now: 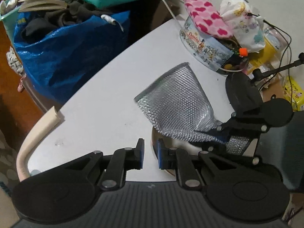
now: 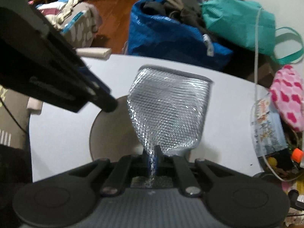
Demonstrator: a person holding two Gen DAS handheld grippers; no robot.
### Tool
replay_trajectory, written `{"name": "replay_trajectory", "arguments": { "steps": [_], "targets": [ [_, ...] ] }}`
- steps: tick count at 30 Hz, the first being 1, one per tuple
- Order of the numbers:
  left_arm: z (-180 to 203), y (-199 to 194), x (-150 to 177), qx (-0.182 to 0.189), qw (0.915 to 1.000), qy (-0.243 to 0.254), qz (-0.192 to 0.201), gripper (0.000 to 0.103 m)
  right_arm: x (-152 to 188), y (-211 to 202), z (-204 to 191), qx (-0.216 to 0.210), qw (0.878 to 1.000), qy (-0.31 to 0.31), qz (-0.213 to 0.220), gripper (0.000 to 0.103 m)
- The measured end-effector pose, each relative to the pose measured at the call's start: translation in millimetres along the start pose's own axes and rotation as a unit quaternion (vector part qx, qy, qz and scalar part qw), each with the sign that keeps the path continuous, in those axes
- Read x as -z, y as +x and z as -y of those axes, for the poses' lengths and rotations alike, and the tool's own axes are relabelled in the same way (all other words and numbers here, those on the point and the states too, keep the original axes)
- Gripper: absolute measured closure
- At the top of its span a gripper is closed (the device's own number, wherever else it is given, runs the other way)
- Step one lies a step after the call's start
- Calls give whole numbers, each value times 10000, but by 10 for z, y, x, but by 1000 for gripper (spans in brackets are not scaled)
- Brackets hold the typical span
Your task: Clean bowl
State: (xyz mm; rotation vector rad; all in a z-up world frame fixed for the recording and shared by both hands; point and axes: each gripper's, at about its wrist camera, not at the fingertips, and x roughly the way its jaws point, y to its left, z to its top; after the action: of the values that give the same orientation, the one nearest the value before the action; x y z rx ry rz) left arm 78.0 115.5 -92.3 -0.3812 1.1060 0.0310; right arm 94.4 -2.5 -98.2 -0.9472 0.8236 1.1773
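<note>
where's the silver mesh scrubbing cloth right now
The silver mesh cloth hangs pinched in the right tool, above the bowl on the white table.

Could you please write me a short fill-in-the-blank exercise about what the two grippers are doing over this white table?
1. The right gripper is shut on a silver ____ cloth.
2. The left gripper holds ____ between its blue pads.
3. The bowl sits on the ____ table.
4. Beyond the table stands a big ____ bag full of clothes.

Missing words: mesh; nothing; white; blue
</note>
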Motion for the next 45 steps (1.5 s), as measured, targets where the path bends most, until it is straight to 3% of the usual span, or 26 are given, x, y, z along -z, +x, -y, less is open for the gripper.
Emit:
{"name": "replay_trajectory", "arguments": {
  "steps": [11,18,20,25,29,34,37,42,45],
  "targets": [
    [-51,214,5,200,9995,-83,-215,91,-28,272,72,-408,9978,255,-458,97],
    [-70,300,94,181,9968,-680,-375,94,-3,262,83,-669,9945,635,-495,91],
    [-108,297,138,197,9926,-1128,-398,94,3,254,90,-676,9935,776,-477,91],
    [-247,268,279,424,9683,-2394,-581,93,12,252,123,-730,9907,1062,-432,91],
    [-245,308,355,454,9635,-2508,-824,93,20,249,146,-1063,9846,1338,-378,90],
    [-63,285,257,264,9877,-1283,-852,92,70,190,137,-1034,9846,1345,-419,96],
    [48,245,133,35,9966,-448,-687,92,89,111,112,-821,9894,1122,-421,96],
    [149,315,-42,308,9944,683,-752,91,75,135,103,-404,9966,457,-559,97],
    [263,304,-43,230,9884,1385,-576,92,71,156,114,-288,9976,174,-612,99]
  ]
}}
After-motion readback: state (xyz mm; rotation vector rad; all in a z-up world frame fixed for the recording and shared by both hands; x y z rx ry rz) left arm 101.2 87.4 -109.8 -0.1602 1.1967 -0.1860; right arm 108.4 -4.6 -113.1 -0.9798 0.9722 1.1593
